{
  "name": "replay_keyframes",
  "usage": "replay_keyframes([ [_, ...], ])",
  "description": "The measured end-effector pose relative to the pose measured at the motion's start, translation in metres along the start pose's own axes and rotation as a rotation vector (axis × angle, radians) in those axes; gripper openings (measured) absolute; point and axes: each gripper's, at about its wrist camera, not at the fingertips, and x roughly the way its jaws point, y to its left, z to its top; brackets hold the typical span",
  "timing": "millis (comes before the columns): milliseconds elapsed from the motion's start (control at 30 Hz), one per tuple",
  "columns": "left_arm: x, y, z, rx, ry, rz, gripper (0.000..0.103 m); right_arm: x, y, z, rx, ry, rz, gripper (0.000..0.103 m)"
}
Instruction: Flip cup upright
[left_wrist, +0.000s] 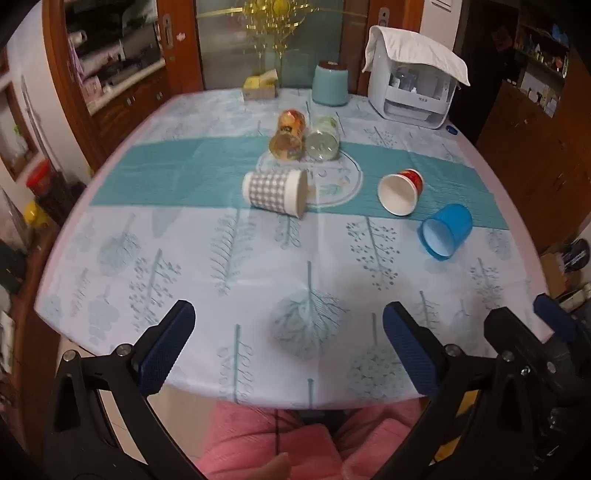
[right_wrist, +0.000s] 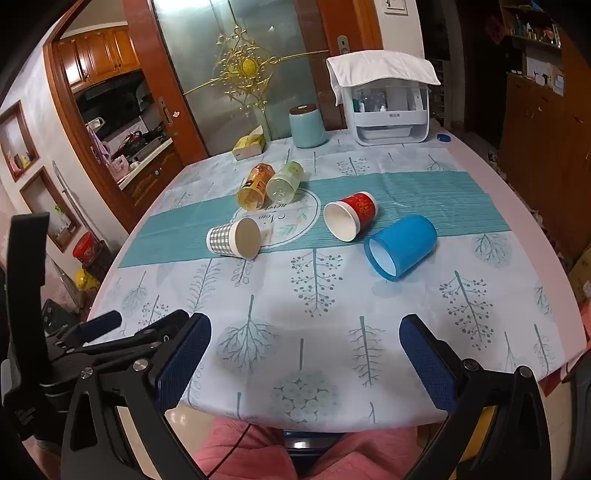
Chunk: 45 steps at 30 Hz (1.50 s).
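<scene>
Five cups lie on their sides mid-table on a tree-print tablecloth (right_wrist: 369, 332) crossed by a teal band, the blue plastic cup (right_wrist: 400, 248) nearest. Both the left gripper (left_wrist: 288, 347) and right gripper (right_wrist: 304, 358) hover wide open, empty, at the near edge. Wooden cabinets (right_wrist: 99, 55) and a frosted glass door (right_wrist: 236, 66) stand behind.

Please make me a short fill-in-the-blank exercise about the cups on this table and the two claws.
1. The blue cup lies on its ____.
2. The checked paper cup has a pattern of grey and ____.
3. Both the left claw and the right claw are ____ and hold nothing.
4. The cup between the checked one and the blue one is white inside and ____ outside.

Missing words: side; white; open; red
</scene>
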Motion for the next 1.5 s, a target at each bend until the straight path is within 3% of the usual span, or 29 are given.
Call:
replay_keyframes([
  [100, -0.002, -0.010, 0.007, 0.041, -0.031, 0.040, 0.101, 0.000, 0.001, -0.001, -0.024, -0.012, -0.023, 0.103],
  [267, -0.011, -0.007, 0.004, 0.001, -0.066, -0.048, 0.101, -0.003, -0.001, -0.001, -0.012, -0.016, -0.011, 0.103],
  [800, 0.000, -0.002, 0.002, -0.007, -0.045, -0.068, 0.099, 0.011, -0.007, -0.001, 0.011, 0.018, -0.024, 0.103],
  [1500, -0.004, -0.001, 0.003, -0.005, -0.091, -0.021, 0.096, 0.037, -0.011, -0.005, -0.001, 0.083, -0.017, 0.103],
])
